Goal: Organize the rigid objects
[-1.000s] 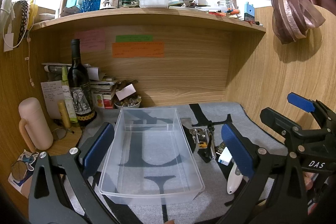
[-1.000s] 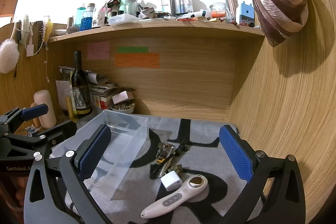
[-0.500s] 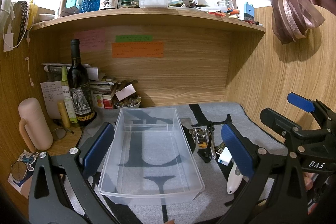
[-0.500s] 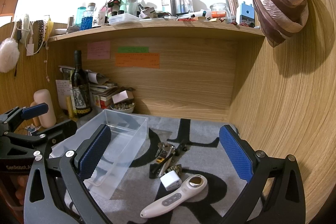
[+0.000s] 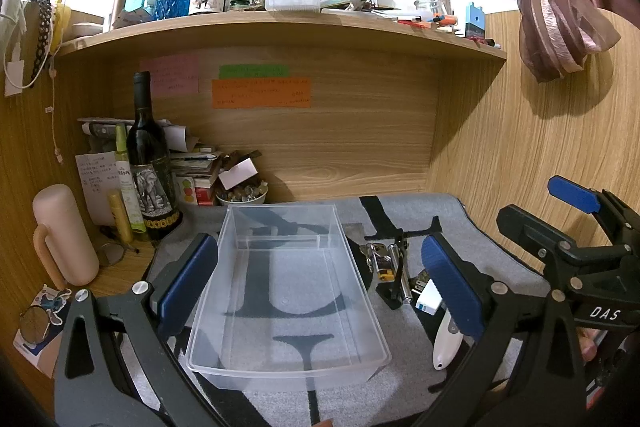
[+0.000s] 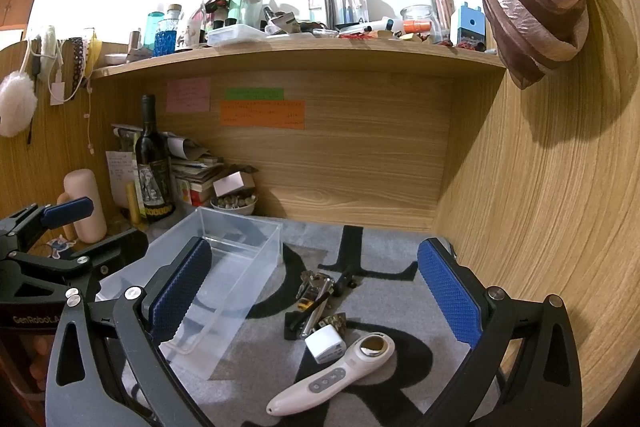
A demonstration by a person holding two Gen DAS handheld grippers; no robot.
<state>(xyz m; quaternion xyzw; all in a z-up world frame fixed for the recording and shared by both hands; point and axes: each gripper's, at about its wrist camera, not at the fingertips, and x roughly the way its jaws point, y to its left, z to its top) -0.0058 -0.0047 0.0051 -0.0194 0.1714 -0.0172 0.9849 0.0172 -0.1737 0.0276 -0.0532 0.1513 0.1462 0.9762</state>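
1. your left hand-held gripper [image 5: 320,275] is spread wide with nothing between its blue pads; the clear plastic bin [image 5: 288,291] sits right between them in its view.
2. your right hand-held gripper [image 6: 320,299] is spread wide too and holds nothing; it hovers over the small objects on the grey mat [image 6: 384,247].
3. the bin is empty and stands upright on the mat. in the right wrist view it lies at 9 o'clock from the pile of objects.
4. the white handheld device [image 6: 332,379] lies flat on the mat at 6 o'clock in the right view, its round metal head toward 2 o'clock.
5. the small white cube [image 6: 326,343] is touching the device's head, at its 10 o'clock side.
6. the metal and black tool cluster [image 6: 316,295] lies just beyond the cube, toward 12 o'clock; its parts are too tangled to tell apart.
7. in the left wrist view all these objects sit at 3 o'clock of the bin, outside it.
8. a wine bottle [image 5: 150,163] stands upright at the table's back left corner, well apart from the bin.
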